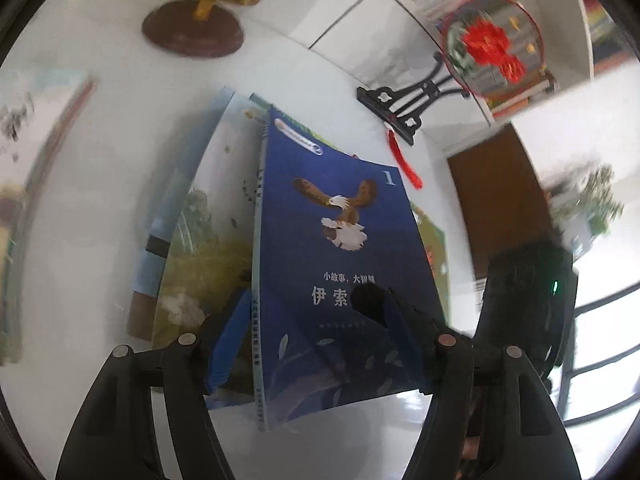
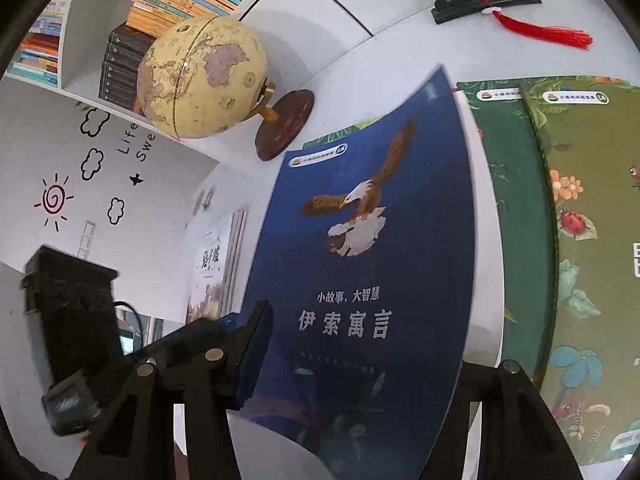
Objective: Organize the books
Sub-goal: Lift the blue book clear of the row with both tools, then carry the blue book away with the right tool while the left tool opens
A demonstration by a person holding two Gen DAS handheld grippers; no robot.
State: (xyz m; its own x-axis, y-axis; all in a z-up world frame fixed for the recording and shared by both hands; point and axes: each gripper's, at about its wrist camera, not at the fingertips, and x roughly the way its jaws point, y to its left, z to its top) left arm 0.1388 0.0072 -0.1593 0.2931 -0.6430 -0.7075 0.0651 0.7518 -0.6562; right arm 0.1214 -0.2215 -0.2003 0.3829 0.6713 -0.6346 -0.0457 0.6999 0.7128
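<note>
Blue eagle book being gripped by two tools over the white worktop

One blue book (image 1: 340, 248) is being held tilted above the worktop (image 1: 100, 200), its lower edge being pinched by the left tool (image 1: 312, 320) and, in the right wrist view, by the right tool (image 2: 360, 360), both angled downward. Two green books (image 2: 560, 220) are lying flat beside it toward the right edge; another illustrated book (image 1: 200, 240) is lying beneath. One globe (image 2: 200, 80) is standing near the far edge.
</note>
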